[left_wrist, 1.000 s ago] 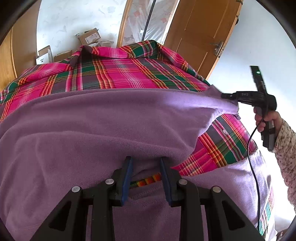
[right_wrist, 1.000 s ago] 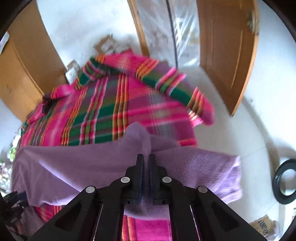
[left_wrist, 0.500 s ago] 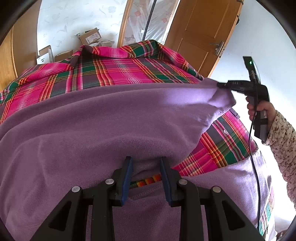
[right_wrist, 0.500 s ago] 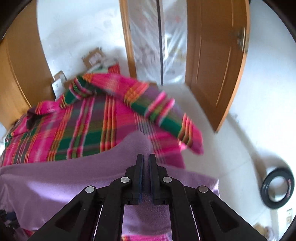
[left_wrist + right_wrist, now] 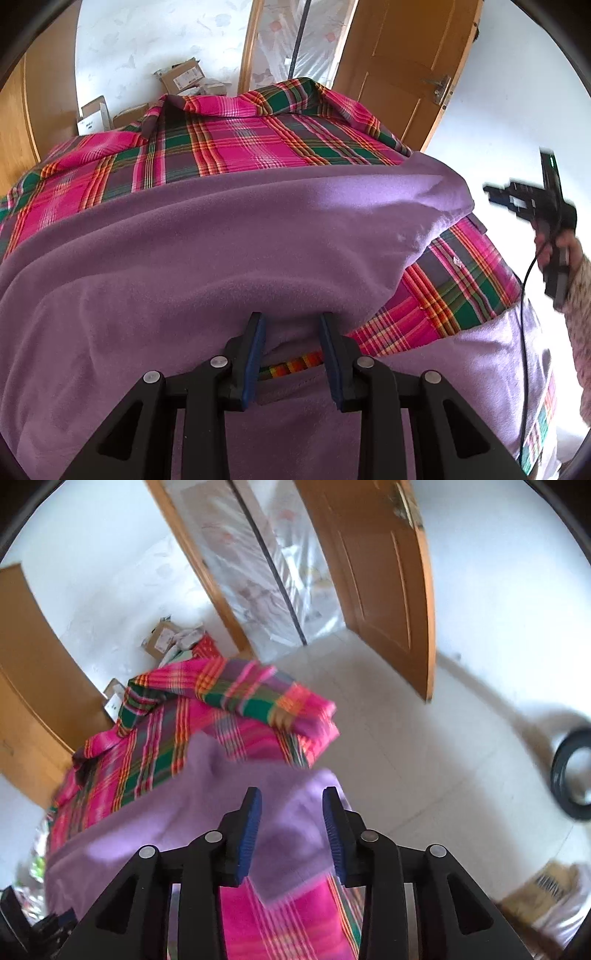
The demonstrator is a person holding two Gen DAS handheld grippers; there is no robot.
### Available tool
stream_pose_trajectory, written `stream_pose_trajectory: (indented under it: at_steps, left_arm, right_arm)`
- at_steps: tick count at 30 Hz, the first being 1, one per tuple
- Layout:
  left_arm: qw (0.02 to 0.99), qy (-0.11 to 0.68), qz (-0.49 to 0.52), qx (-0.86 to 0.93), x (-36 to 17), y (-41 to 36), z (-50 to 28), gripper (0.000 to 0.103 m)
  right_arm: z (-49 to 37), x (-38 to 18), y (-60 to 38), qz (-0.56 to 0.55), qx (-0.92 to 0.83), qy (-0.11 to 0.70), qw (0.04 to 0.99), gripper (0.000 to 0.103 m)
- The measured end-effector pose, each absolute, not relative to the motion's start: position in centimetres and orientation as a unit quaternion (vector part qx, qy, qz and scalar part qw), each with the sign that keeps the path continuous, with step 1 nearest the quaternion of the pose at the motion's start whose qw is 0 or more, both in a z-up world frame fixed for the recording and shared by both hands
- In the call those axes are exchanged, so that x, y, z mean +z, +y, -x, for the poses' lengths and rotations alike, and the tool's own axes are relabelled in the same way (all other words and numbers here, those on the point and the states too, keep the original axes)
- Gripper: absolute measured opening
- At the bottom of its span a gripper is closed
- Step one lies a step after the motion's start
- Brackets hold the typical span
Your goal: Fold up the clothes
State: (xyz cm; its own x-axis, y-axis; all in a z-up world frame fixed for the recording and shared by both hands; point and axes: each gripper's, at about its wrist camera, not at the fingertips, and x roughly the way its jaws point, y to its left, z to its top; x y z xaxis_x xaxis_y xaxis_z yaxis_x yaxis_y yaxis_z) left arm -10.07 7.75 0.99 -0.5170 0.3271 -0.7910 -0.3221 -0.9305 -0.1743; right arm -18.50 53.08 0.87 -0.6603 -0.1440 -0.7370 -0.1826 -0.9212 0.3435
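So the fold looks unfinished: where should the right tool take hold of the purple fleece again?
The loose far-right corner, coming in from the right: it hangs free past the plaid cloth, so the open right tool can slip around its edge.

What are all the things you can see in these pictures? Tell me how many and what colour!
purple fleece garment: one, lilac, spread over the plaid cloth
plaid cloth: one, pink and green, underneath
cardboard boxes: several, brown, by the far wall
door: one, wooden, standing open
ring: one, black, on the pale floor
left gripper: one, black with blue pads, open at the garment's striped trim
right gripper: one, black with blue pads, open
hand: one, holding the right gripper
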Motion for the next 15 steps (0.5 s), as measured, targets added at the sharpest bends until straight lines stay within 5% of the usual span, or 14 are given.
stream_pose_trajectory:
  at_steps: [5,11,12,14,15]
  left_arm:
    - [0.184,-0.008,0.458,0.87,1.0,7.7,10.2,0.031]
    - [0.182,-0.015,0.461,0.868,0.9,7.7,10.3,0.031]
    - [0.182,-0.015,0.461,0.868,0.9,7.7,10.3,0.031]
    - [0.183,-0.016,0.461,0.868,0.9,7.6,10.3,0.031]
    - [0.183,-0.016,0.461,0.868,0.9,7.6,10.4,0.031]
  right_arm:
    - [18.0,-1.5,53.2,0.43,0.867,0.251,-0.022,0.046]
    - [19.0,-1.6,50.4,0.434,0.874,0.216,-0.031,0.047]
    - [18.9,-1.4,50.2,0.429,0.879,0.208,-0.027,0.043]
    - [18.9,-1.4,50.2,0.427,0.881,0.201,-0.021,0.003]
    - [18.8,-1.5,50.3,0.43,0.88,0.2,-0.019,0.003]
